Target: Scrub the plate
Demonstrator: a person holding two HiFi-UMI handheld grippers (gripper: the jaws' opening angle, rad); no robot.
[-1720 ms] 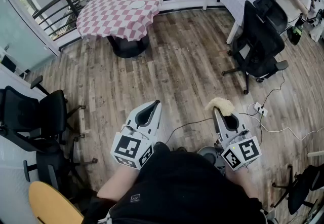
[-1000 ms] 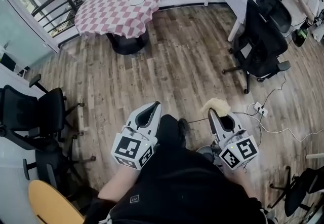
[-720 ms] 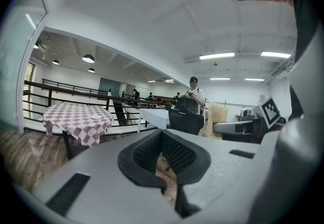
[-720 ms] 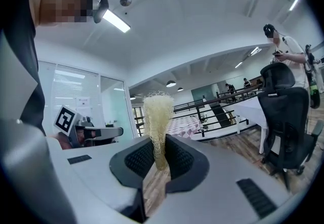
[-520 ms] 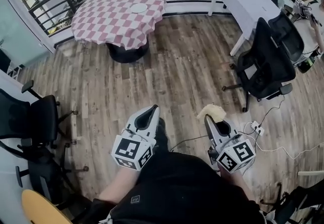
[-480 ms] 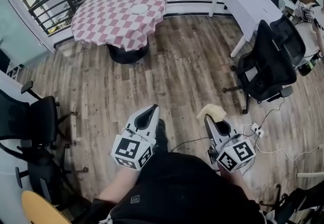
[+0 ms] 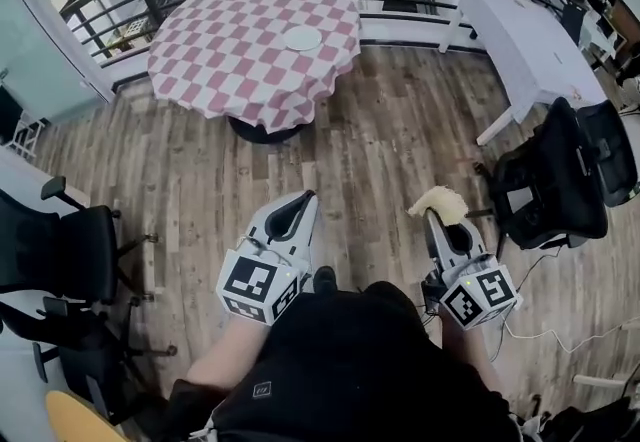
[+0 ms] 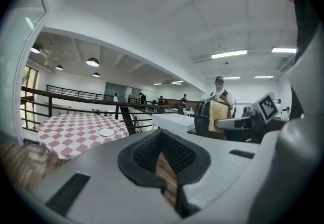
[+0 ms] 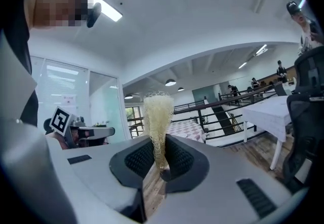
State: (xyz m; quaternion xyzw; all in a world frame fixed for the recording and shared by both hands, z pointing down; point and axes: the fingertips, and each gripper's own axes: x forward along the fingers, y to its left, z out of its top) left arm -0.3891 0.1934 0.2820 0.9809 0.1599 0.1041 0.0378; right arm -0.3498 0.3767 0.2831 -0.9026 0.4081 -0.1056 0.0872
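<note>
My left gripper (image 7: 298, 206) pressed together, empty; right gripper (image 7: 433, 218) pinches loofah scrubber (image 7: 438, 200). Plate (image 7: 301, 38) on checkered table (image 7: 215, 65) well ahead: straight off left gripper, ahead-left of right; left slightly nearer, I judge

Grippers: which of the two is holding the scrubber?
The right gripper: its jaws are shut on a pale, fibrous scrubber that sticks up from between them. The left gripper is shut with nothing between its jaws.
</note>
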